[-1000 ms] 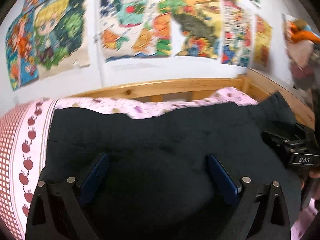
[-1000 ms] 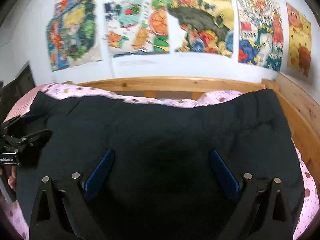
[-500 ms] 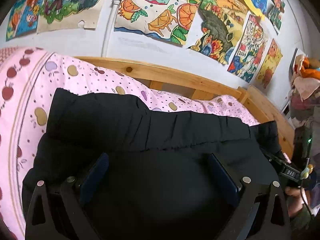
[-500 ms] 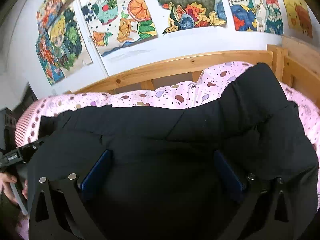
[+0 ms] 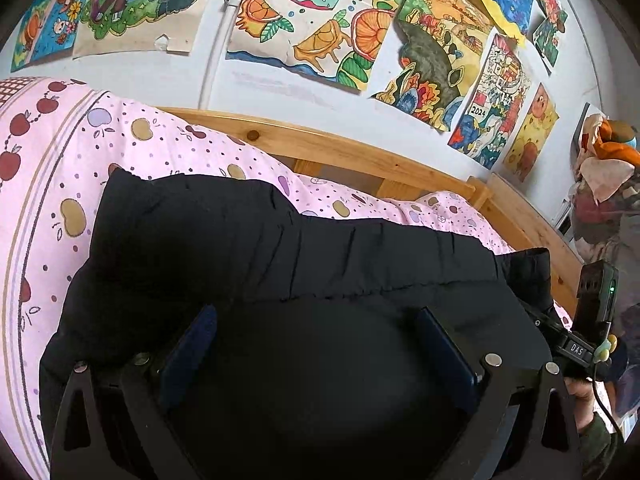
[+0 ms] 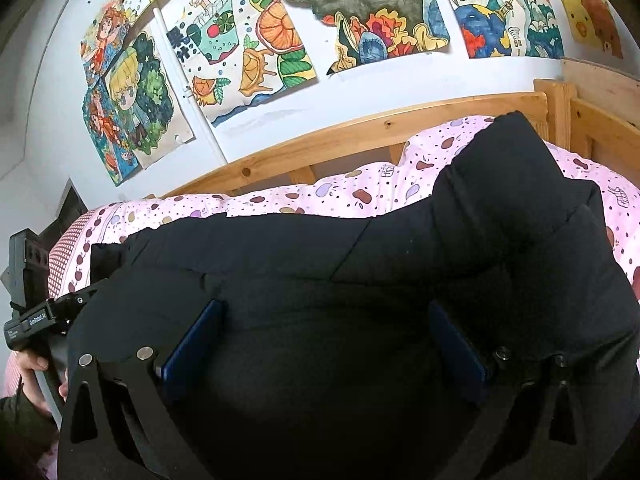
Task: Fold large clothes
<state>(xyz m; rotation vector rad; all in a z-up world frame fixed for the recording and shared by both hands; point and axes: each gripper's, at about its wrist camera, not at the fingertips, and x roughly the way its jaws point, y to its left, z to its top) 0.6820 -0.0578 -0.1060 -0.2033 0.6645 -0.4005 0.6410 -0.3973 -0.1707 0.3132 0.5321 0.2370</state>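
Observation:
A large black padded garment (image 5: pixel 248 248) lies across the pink patterned bedding (image 5: pixel 60 184); it also fills the right wrist view (image 6: pixel 360 272). My left gripper (image 5: pixel 316 344) is open, its blue-padded fingers (image 5: pixel 192 340) spread wide low over the folded near layer. My right gripper (image 6: pixel 328 340) is open too, its fingers (image 6: pixel 196 340) wide apart over the black cloth. Each gripper shows in the other's view: the right one (image 5: pixel 576 344) at the garment's right end, the left one (image 6: pixel 44 316) at its left end. Whether cloth sits between the jaws is hard to tell.
A wooden bed rail (image 5: pixel 328 152) runs behind the bedding, with a corner post (image 6: pixel 556 112) at the right. Colourful posters (image 5: pixel 320 20) cover the white wall. A heap of clothes (image 5: pixel 608 176) is at the far right.
Both grippers have pulled back and down toward the near edge. More pink bedding and bed rail now show beyond the garment, and a folded layer lies over its far part.

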